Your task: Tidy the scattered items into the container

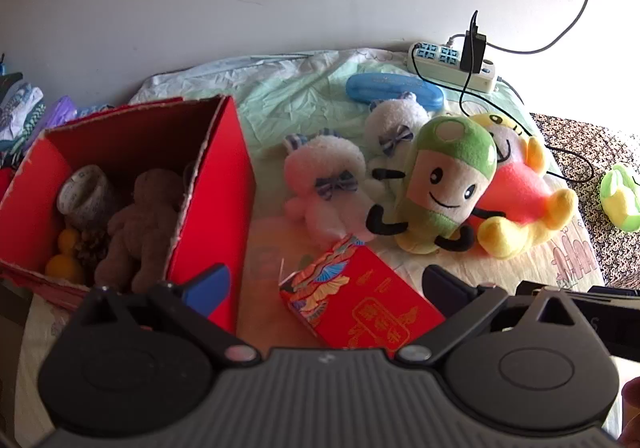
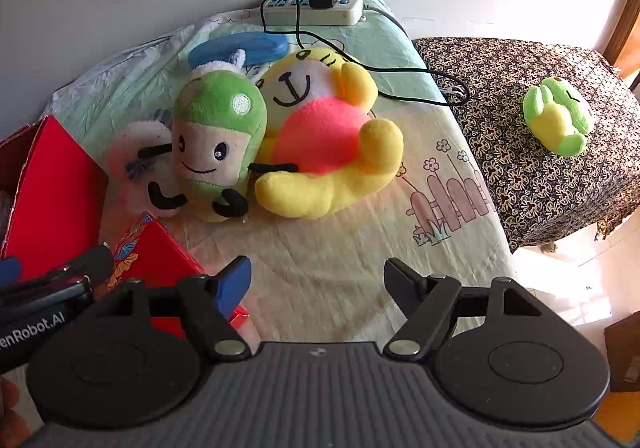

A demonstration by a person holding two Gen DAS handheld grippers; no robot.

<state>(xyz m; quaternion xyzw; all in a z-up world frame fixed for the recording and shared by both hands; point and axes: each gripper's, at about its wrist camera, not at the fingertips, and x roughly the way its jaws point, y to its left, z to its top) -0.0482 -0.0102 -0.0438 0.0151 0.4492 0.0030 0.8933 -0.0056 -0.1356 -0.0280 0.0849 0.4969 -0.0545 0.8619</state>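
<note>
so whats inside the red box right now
In the red box: a brown teddy, a patterned tape roll, a pinecone and two orange balls. The near wall and the teddy hide whatever lies beneath them.

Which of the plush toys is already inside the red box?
The brown teddy bear. It lies in the red box, while the green-capped plush, yellow bear and white bow-tie plushies remain outside on the sheet.

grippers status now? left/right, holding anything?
Left gripper: jaws open wide, holding nothing; red envelope lies below them.
Right gripper: jaws open, holding nothing, over bare cloth.
</note>
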